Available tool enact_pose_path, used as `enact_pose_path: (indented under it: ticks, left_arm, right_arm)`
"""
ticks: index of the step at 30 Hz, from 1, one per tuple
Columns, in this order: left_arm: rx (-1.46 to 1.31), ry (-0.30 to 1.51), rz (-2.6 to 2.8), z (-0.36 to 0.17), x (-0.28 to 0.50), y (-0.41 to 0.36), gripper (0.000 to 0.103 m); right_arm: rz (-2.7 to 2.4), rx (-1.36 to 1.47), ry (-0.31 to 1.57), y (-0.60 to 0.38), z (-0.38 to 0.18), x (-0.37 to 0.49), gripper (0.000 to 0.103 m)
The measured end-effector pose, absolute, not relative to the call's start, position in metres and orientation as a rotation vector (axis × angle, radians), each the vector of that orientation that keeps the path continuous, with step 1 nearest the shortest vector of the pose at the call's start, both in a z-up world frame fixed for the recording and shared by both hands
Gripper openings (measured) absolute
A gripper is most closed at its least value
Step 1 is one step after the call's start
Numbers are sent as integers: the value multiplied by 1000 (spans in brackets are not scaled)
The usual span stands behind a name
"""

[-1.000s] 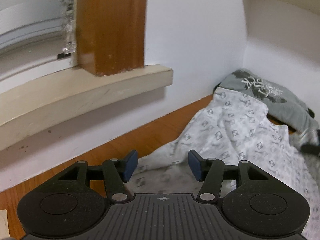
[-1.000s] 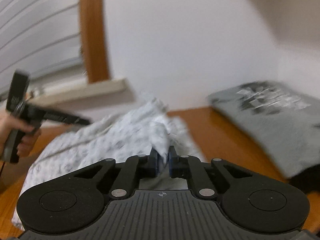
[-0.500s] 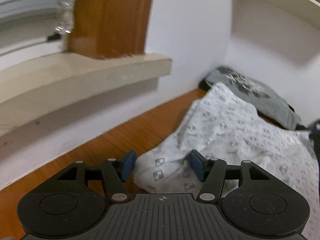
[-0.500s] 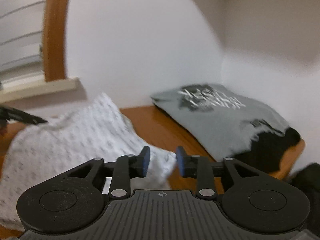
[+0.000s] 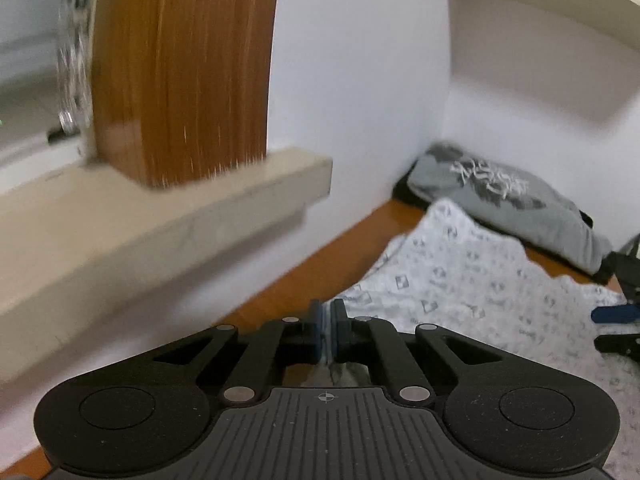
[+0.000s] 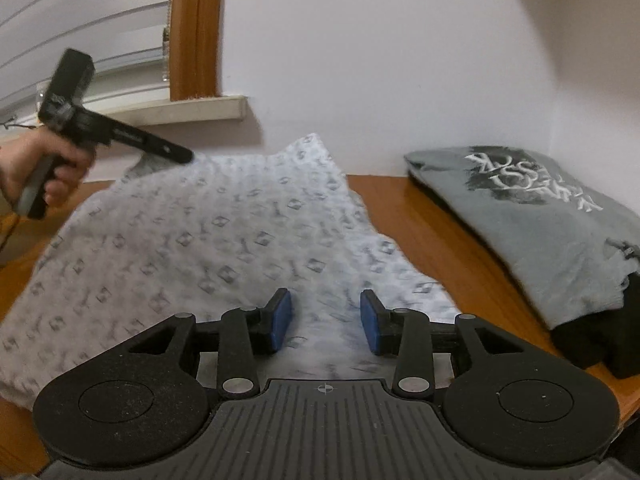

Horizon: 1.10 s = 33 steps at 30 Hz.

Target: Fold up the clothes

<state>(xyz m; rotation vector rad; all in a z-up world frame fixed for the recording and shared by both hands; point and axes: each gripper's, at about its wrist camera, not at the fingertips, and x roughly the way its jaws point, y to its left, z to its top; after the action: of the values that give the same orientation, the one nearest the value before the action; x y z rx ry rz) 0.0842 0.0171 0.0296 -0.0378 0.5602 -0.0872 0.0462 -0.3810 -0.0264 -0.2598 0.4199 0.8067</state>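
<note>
A white garment with a small grey square print [image 6: 224, 232] lies spread on the wooden table [image 6: 452, 240]. My left gripper [image 5: 329, 328] is shut on its near left edge, with cloth pinched between the blue pads. That white garment [image 5: 472, 280] stretches off to the right in the left wrist view. My right gripper [image 6: 325, 320] hovers open over the garment's near right part, nothing between its fingers. In the right wrist view the left gripper [image 6: 176, 154], held by a hand [image 6: 40, 168], meets the cloth's far left edge.
A folded grey shirt with a white graphic [image 6: 532, 208] lies on a dark garment [image 6: 600, 332] in the right corner. A beige window sill [image 5: 168, 224] and wooden frame [image 5: 184, 72] stand at the left, white walls behind.
My left gripper has gone from open to shut on the white garment's edge. My right gripper let go of the cloth and now stands wide open over it.
</note>
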Motion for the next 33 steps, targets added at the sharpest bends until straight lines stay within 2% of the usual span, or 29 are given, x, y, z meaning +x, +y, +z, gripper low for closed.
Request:
enact_pose_path:
  ticks: [9,11,13,18,23,27,33]
  left_arm:
    - [-7,590,-61,37,41,-10,7]
    - [1,588,-62,39,29,-20,18]
    - [14,586,-69,39,20,-29,42]
    - [13,609,-87,23,11,-32,58]
    - [-58,649,-125,10,9,-19,58]
    - [-83,661,-141,6,12,-16,65]
    - [-79,659,-157,1,16,-15,63]
  right_arm:
    - [814,-372,374,-392,-28,88,38]
    - [808,-358,389,-396,-25,98,38]
    - [791,-342,396,-398,-21,97,39]
    - [776,-317,359,-389,-6,62,40]
    - [867,-310,355,-370,4,13,46]
    - [906,-364,385,-358,1,-23,49]
    - [900,-423,406,-359,-1,-48,50]
